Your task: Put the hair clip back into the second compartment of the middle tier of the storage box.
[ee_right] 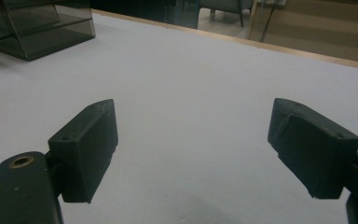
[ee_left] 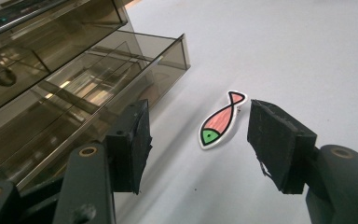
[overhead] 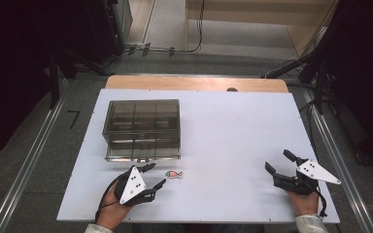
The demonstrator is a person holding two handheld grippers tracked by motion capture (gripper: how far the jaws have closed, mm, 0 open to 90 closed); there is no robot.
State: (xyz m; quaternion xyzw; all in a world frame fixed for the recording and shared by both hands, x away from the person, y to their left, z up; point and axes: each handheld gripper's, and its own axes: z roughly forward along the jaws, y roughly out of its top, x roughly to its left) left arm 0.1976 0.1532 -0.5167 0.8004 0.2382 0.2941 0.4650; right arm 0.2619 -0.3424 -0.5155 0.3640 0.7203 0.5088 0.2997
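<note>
The fish (ee_left: 222, 119) is a small flat piece, pink with a green head and a white border, and it lies flat on the white table (overhead: 223, 136), just beside the front corner of the smoky box (overhead: 142, 129). In the high view the fish (overhead: 174, 174) is right in front of the left gripper (overhead: 153, 175), whose jaws stand wide apart, holding nothing, with the fish on the table a little ahead of the gap between them. The lower drawer (ee_left: 93, 88) of the box seems pulled out a little, and its compartments look empty as far as I can tell. I judge the fish to be very light and thin, probably stiff like plastic or card, so weight is no problem, but its flatness is. The pads can slide over it without catching an edge. I think the best hold is across the narrow body, near the middle, with the jaws lowered until they touch the table on both long sides. A grip at the tail would be less sure, because it is so small. The right gripper (overhead: 280, 164) rests near the right edge of the table, well apart from the fish, its jaws also wide and empty.
</note>
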